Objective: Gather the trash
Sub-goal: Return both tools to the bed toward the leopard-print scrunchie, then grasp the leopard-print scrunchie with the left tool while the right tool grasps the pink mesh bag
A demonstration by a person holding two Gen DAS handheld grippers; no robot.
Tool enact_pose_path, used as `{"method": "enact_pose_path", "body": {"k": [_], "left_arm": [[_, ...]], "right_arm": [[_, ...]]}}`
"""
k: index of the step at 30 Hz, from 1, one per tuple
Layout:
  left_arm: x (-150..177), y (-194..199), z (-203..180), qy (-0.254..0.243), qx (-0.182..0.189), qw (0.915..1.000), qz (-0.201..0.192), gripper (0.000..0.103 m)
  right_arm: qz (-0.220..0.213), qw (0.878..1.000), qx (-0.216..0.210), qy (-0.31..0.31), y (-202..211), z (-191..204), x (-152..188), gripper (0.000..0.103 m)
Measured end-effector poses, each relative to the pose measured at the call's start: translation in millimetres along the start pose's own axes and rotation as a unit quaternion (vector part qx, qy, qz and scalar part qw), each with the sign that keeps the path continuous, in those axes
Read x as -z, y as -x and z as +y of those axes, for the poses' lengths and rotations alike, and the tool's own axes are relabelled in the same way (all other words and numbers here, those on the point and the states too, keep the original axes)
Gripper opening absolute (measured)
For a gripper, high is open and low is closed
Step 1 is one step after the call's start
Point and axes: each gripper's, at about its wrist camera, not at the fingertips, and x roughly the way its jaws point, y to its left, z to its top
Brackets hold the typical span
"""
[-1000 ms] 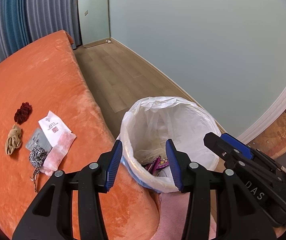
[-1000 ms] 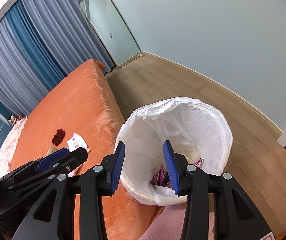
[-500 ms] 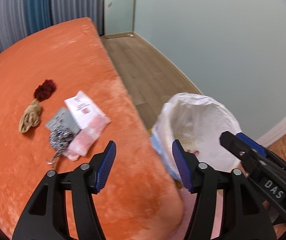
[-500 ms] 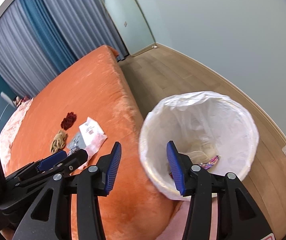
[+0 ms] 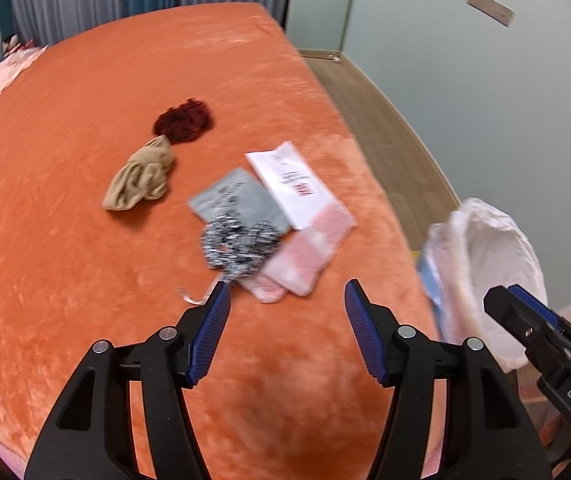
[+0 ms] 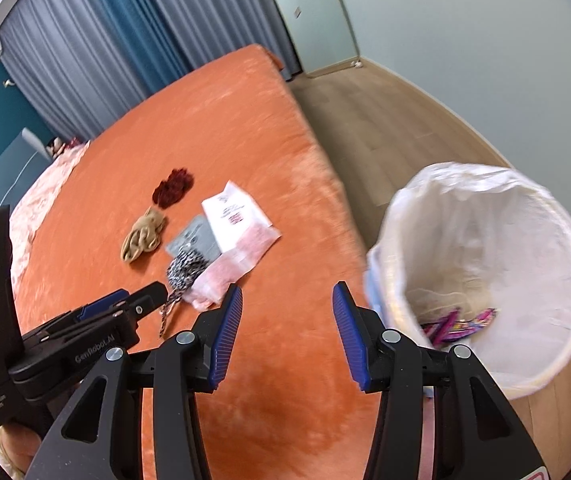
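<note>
On the orange bed (image 5: 85, 260) lie a white-and-pink plastic packet (image 5: 305, 216), a grey packet (image 5: 241, 200), a black-and-white scrunchie (image 5: 237, 244), a tan scrunchie (image 5: 141, 180) and a dark red scrunchie (image 5: 183, 120). My left gripper (image 5: 285, 320) is open and empty, just short of the pink packet. My right gripper (image 6: 285, 320) is open and empty above the bed edge. The bin with a white liner (image 6: 485, 248) stands right of the bed and holds pink-purple wrappers (image 6: 461, 320). The packets also show in the right wrist view (image 6: 237, 236).
Wooden floor (image 6: 377, 128) runs between the bed and the pale wall. Blue-grey curtains (image 6: 97, 52) hang behind the bed. A pink patterned cover (image 6: 41, 200) lies at the bed's far left. My left gripper's body (image 6: 85, 320) shows in the right wrist view.
Both grippers swung left from above the bin to over the bed; the packets and scrunchies now lie ahead of the left gripper. Both stayed open.
</note>
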Motion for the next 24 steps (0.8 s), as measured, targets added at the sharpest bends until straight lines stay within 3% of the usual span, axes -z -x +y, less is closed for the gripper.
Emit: {"method": "enact_pose_path", "body": {"k": [8, 14, 20, 24], "left_arm": [[-6, -37, 31, 0.01, -0.006, 0.9996, 0.026, 0.054], [-5, -61, 49, 0.033, 0.016, 0.9979, 0.054, 0.027], [-8, -71, 57, 0.057, 0.061, 0.9943, 0.067, 0.025], [-7, -80, 60, 0.052, 0.054, 0.9942, 0.077, 0.026]], "right_arm": [[0.039, 0.999, -0.015, 0.008, -50, 27, -2, 0.046], [0.066, 0.998, -0.022, 0.004, -83, 39, 1, 0.046], [0.084, 0.996, -0.031, 0.007, -109, 52, 2, 0.045], [0.092, 0.995, -0.036, -0.005, -121, 50, 0, 0.044]]}}
